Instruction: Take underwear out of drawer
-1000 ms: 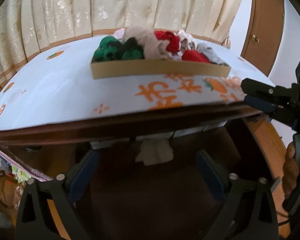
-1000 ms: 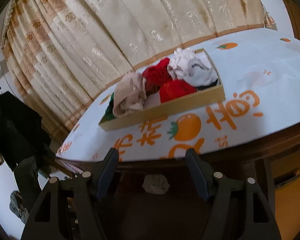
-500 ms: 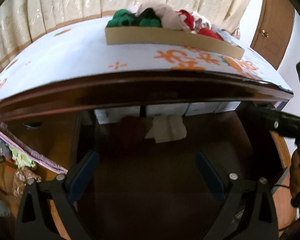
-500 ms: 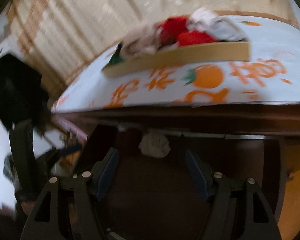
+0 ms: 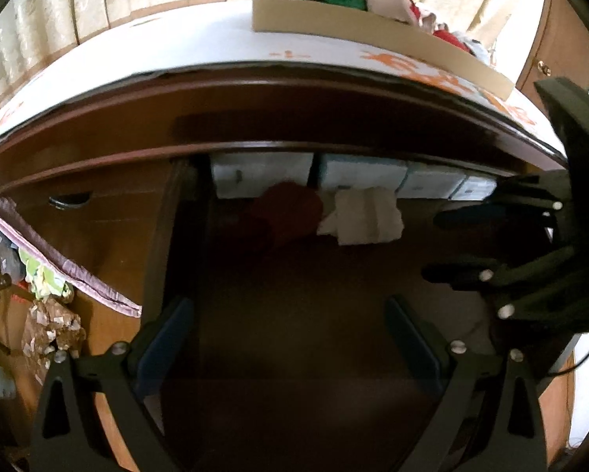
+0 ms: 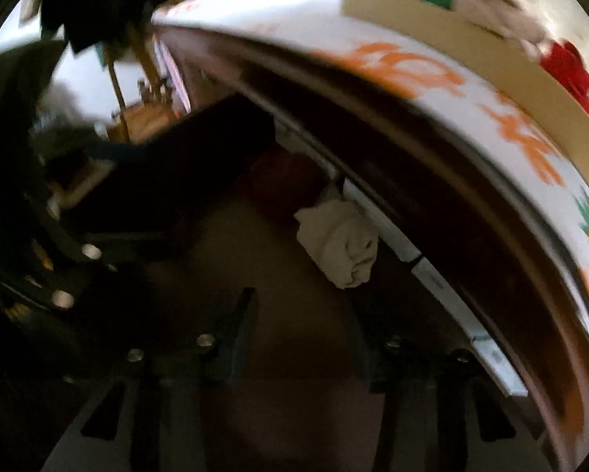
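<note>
Left wrist | left gripper fingers spread | right gripper fingers closing, empty | drawer floor bare

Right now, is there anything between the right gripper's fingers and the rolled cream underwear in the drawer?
No. In the right wrist view, only bare dark drawer floor lies between the closing right gripper and the cream underwear; nothing sits between its fingers.
</note>
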Motion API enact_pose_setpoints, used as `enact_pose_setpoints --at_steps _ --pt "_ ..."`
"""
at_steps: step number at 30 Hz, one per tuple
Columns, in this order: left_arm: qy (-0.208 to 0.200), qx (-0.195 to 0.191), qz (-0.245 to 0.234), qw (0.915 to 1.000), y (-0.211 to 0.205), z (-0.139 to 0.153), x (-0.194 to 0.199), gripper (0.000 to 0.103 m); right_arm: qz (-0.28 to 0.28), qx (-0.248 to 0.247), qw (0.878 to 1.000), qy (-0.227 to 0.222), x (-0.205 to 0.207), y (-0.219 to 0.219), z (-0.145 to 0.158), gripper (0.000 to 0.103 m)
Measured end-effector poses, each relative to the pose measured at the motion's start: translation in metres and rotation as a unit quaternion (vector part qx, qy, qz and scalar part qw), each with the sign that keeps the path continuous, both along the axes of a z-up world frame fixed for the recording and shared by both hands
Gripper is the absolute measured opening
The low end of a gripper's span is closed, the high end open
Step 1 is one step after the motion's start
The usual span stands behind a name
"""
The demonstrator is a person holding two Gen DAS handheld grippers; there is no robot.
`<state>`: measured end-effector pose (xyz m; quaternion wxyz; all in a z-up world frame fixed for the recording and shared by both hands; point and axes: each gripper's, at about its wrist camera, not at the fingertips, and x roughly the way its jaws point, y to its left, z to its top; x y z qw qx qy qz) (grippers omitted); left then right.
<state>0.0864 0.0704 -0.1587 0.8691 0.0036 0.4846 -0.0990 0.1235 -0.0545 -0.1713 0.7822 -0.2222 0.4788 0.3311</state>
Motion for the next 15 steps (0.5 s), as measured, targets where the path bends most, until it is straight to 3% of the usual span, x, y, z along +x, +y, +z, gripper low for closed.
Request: enact_pose_setpoints --at_steps 9,15 --pt "-0.007 0.017 -0.012 0.9998 -0.004 -0.002 -0.002 0.098 0.078 -0.101 0.984 -0.122 -0.012 0.037 -0.039 0.045" --pt "-0.005 0.021 -0.016 0.9996 -0.006 -0.002 -0.005 0.098 0.076 -0.122 0.977 -0.158 -0.004 0.045 -0.051 0.043"
